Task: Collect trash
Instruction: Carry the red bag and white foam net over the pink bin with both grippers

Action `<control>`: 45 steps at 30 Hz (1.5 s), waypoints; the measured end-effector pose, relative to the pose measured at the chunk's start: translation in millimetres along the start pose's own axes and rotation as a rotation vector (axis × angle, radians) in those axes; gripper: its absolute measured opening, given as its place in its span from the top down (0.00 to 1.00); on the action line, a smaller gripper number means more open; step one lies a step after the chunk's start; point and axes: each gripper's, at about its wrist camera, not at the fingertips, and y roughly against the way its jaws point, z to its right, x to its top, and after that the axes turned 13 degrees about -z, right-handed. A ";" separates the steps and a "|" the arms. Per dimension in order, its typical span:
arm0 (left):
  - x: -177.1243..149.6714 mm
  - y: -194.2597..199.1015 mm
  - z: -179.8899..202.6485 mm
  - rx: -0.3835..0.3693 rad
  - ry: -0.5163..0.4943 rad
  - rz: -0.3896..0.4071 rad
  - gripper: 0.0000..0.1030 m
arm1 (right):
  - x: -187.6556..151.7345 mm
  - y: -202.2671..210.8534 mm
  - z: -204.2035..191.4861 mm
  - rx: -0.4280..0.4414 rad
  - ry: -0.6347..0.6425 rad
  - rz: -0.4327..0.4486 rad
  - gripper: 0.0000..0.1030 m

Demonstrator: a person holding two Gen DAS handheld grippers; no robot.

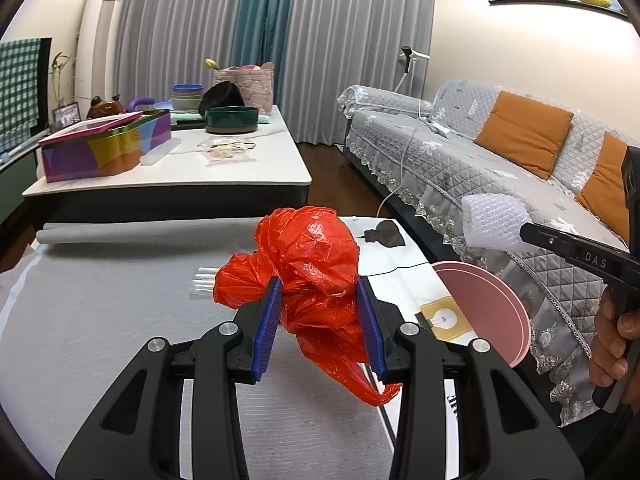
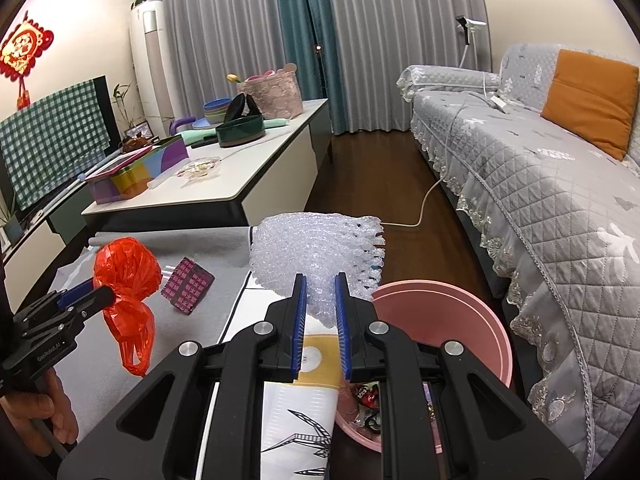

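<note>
Only right wrist shows trash inside pink bin

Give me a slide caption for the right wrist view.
Right gripper holds bubble wrap above the pink bin.

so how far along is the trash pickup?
Done: the pink plastic bin beside the table already holds some scraps. In hand: the left claw grips a crumpled red plastic bag, and the right claw pinches a sheet of clear bubble wrap above the bin; neither is dropped yet. Left: a small magenta patterned packet on the grey table mat.
</note>
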 end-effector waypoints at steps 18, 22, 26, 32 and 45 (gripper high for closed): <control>5.3 -10.1 34.3 -0.057 -0.045 -0.028 0.64 | 8.3 12.7 39.4 -0.061 -0.089 0.032 0.86; 9.8 -13.4 45.4 -0.065 -0.068 -0.031 0.64 | 10.9 16.3 51.1 -0.091 -0.107 0.043 0.86; 16.3 -20.0 58.0 -0.076 -0.087 -0.034 0.64 | 14.4 17.3 60.6 -0.122 -0.115 0.054 0.86; 25.1 -31.7 77.6 -0.095 -0.113 -0.042 0.64 | 19.0 14.1 76.9 -0.131 -0.149 0.056 0.86; 40.0 -63.6 116.7 -0.138 -0.163 -0.067 0.64 | 22.9 1.8 102.0 -0.148 -0.191 0.039 0.86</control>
